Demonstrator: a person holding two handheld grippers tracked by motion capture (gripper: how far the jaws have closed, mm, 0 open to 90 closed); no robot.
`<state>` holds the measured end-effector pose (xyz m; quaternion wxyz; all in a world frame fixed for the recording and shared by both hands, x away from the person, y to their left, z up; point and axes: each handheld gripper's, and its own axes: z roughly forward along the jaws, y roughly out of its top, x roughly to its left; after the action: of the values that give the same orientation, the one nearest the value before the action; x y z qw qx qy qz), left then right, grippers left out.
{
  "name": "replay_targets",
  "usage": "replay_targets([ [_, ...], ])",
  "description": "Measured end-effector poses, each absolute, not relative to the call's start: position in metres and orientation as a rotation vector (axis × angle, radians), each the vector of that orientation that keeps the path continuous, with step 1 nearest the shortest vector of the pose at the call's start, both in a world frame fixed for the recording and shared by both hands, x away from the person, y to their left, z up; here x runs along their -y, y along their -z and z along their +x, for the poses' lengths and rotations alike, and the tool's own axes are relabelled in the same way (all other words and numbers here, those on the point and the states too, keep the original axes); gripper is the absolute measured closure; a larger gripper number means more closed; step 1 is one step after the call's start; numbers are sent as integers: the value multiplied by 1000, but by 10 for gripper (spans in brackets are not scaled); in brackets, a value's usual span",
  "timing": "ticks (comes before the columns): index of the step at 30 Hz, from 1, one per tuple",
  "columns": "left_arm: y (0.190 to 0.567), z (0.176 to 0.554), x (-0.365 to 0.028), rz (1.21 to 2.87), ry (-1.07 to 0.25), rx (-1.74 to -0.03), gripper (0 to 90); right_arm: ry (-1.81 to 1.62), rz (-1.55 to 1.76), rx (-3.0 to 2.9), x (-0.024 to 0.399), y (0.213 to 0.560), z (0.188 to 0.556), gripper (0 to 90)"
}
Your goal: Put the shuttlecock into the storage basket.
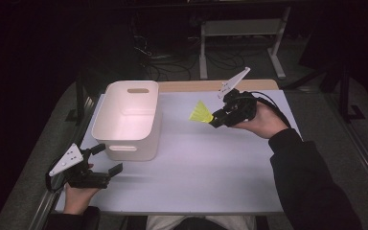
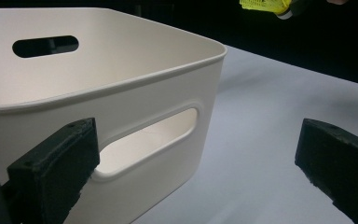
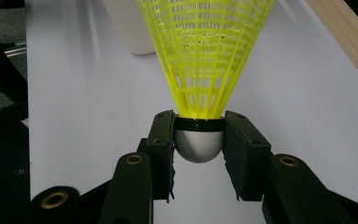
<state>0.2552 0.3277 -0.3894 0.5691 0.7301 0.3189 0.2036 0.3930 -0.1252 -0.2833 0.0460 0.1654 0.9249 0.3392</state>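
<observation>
The room is dark beyond the white table [image 1: 187, 172]. Behind its far wooden edge stands a pale metal frame [image 1: 242, 36], cables [image 1: 172, 62] tangled beside it, perhaps on grey carpet.

One yellow shuttlecock [image 1: 201, 113] with a silver cork. One white plastic bin [image 1: 129, 120], with two slot handles, one at each short end. Two hand-held black tongs: the left tongs [image 1: 106, 160] and the right tongs [image 1: 214, 119]. One white surface [image 1: 206, 167]. Two hands, one per tongs.
</observation>
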Motion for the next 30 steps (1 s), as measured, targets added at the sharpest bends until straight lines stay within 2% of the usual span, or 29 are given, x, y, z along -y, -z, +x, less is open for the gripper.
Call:
replay_targets([
  [30, 389, 255, -328, 1712, -478, -748, 0, -1084, 383, -2813, 81, 257, 395, 631],
])
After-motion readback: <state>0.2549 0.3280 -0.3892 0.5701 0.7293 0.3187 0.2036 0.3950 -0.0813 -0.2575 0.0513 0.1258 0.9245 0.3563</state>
